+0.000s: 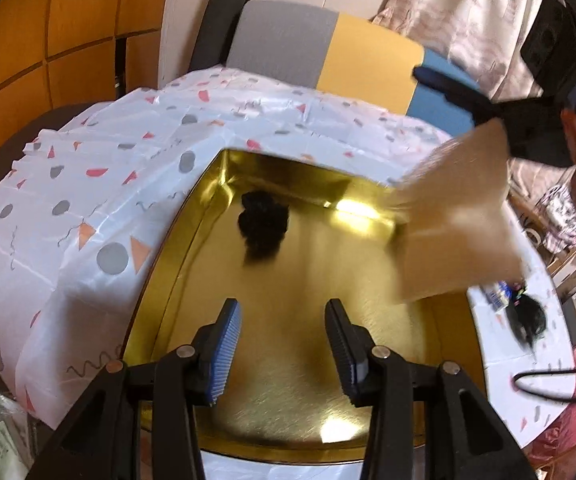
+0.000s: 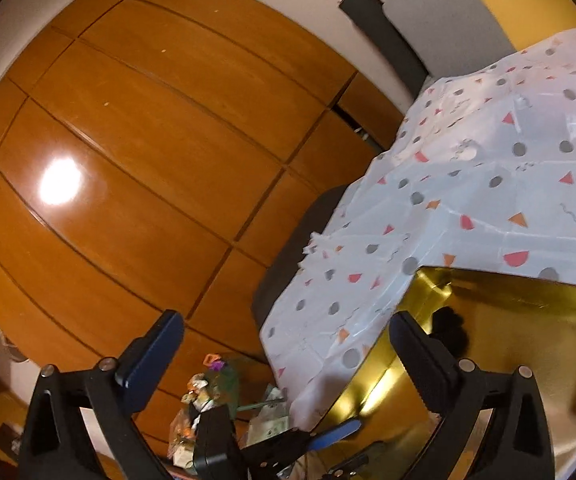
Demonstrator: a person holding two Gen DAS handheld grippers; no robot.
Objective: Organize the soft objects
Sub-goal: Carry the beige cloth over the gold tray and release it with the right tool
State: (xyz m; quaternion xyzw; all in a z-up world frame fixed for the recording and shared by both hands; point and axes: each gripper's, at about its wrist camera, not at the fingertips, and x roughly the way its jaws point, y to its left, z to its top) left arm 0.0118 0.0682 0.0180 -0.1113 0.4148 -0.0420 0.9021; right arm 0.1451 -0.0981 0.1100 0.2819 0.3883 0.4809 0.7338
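Left wrist view: my left tool (image 1: 284, 344) hangs part-open and empty over the gold tray (image 1: 367, 380). A black scrunchie (image 1: 263, 226) lies in the tray ahead of its tips. The tan cloth (image 1: 453, 216) is a blur up and right of them, just below the right tool (image 1: 483, 100), whose jaws gape wide with nothing between them. I judge this the drop step, cloth released toward the tray. Next I'd fetch the dark item (image 1: 529, 316) on the table (image 1: 499, 364), off to the right.

Tan cloth (image 1: 459, 216) motion-blurred; right tray (image 1: 176, 280) edge hidden, perhaps beneath it.
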